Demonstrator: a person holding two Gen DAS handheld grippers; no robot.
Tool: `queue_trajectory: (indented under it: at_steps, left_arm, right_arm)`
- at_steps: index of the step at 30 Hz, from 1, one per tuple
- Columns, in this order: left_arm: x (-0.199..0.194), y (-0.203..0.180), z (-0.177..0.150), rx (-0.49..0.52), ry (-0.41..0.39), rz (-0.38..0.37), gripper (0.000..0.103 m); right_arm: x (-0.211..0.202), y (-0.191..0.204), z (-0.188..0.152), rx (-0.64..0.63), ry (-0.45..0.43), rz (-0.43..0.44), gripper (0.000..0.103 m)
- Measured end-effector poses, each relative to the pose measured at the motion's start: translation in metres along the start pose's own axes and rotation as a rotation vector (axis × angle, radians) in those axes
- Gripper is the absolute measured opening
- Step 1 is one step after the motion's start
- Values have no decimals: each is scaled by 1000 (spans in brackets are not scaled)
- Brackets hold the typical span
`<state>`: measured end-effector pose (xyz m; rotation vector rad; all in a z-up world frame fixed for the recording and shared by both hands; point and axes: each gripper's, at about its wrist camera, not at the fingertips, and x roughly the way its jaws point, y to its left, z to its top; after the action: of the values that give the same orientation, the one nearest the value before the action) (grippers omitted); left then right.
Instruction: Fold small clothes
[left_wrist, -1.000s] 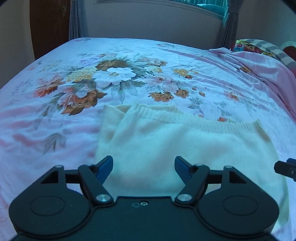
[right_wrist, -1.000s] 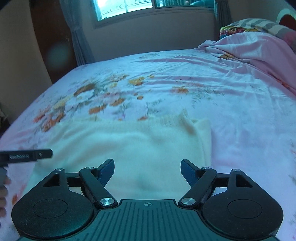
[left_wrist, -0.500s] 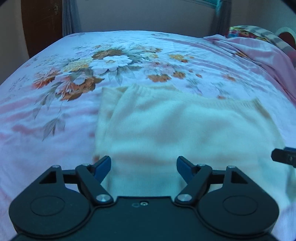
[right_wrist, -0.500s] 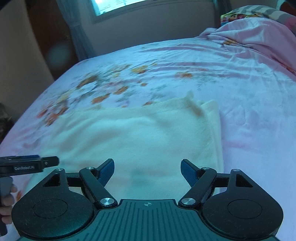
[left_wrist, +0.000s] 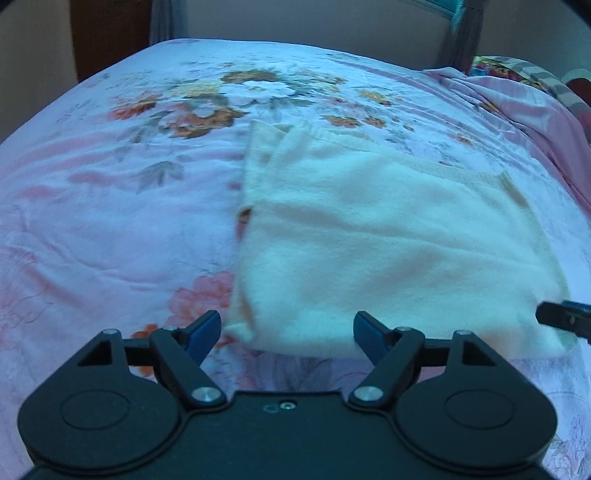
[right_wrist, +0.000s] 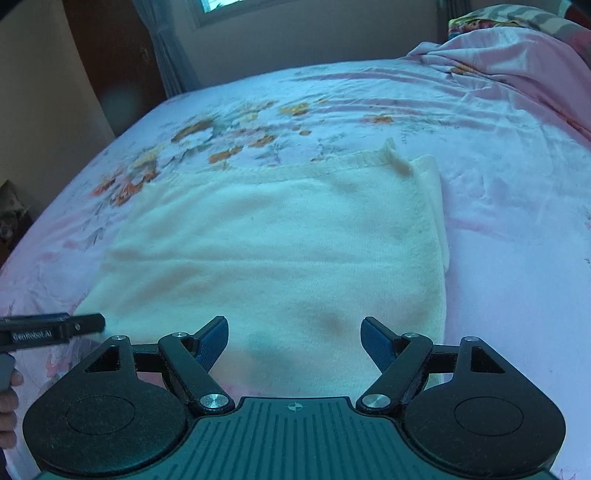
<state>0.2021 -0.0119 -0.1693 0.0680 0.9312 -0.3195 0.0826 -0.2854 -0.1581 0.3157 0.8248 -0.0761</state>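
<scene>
While both hand-held grippers hang over the bed, the thing to fold, a cream-white fuzzy knit garment (left_wrist: 388, 236), lies flat on the pink floral bedsheet (left_wrist: 110, 206), so that's my landmark. It looks partly folded already: a narrow strip of the same knit sticks out along its left edge in the left wrist view, and another along its right edge in the right wrist view. Its ribbed hem is the far edge, next to the big orange and white flower print.

The left gripper (left_wrist: 287, 334) sits over the garment's near left corner, blue pads wide apart, nothing pinched between them; the near edge of the knit lies under the gap. The right gripper (right_wrist: 293, 341) is over the near right part of the garment, jaws just as wide, empty too, cloth showing under the gap.

Beyond the garment's far right side there's a rumpled pink blanket (right_wrist: 517, 62) and a striped patterned pillow (right_wrist: 517, 16). A bit of a hand (right_wrist: 7, 402) shows at the left edge, near the garment's left corner.
</scene>
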Motion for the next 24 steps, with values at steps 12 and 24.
queue_trajectory:
  at_steps: [12,24]
  left_arm:
    - [4,6,23,-23,-19,34,77]
    - [25,-3,43,16,-27,78,78]
  right_arm:
    - [-2,11,14,16,-49,26,78]
    - [21,10,21,14,-32,34,78]
